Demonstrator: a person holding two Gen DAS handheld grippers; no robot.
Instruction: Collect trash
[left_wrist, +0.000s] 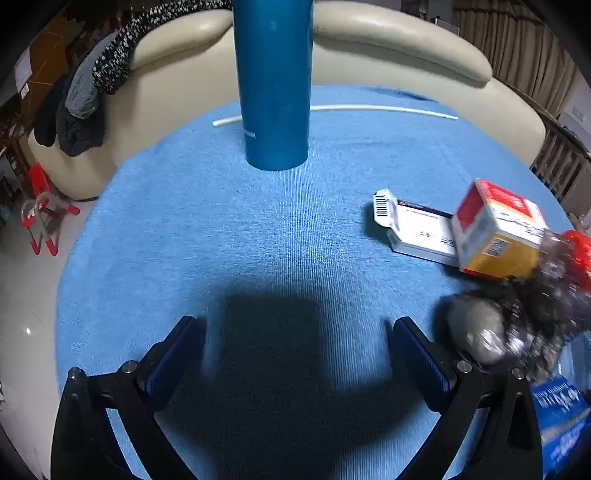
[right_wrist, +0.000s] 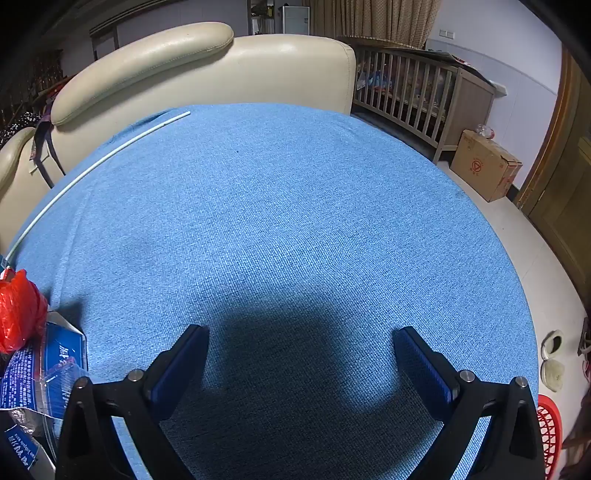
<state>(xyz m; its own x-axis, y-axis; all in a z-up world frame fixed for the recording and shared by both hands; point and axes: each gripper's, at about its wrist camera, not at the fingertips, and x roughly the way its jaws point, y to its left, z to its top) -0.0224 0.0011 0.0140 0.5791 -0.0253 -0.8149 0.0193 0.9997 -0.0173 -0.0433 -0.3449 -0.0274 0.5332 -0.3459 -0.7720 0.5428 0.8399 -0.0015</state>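
Both claws are hovering spread wide and empty over the ribbed blue cloth table cover (right_wrist: 295, 206): the left gripper (left_wrist: 295, 332) and the right gripper (right_wrist: 301, 341) are each showing an open gap between blue-padded fingers.

The trash is lying in a heap between them, at the left view's right edge. The red-and-yellow printed cardboard carton (left_wrist: 495, 232) is sitting tilted, partly over the flat white cardboard box with a barcode flap (left_wrist: 410, 229) — both likely light and stiff but crushable, best pinched across opposite flat faces. The crumpled red plastic bag (right_wrist: 20, 310) and the creased blue printed plastic wrapper (right_wrist: 44, 373) are looking soft and slippery, better grabbed at a bunched fold. A blurred grey-black lump (left_wrist: 491, 332) is lying beside them; its material is unclear.

The tall smooth teal cylinder (left_wrist: 275, 81) is standing upright farther back, with a thin white tube (left_wrist: 369, 108) lying behind it.
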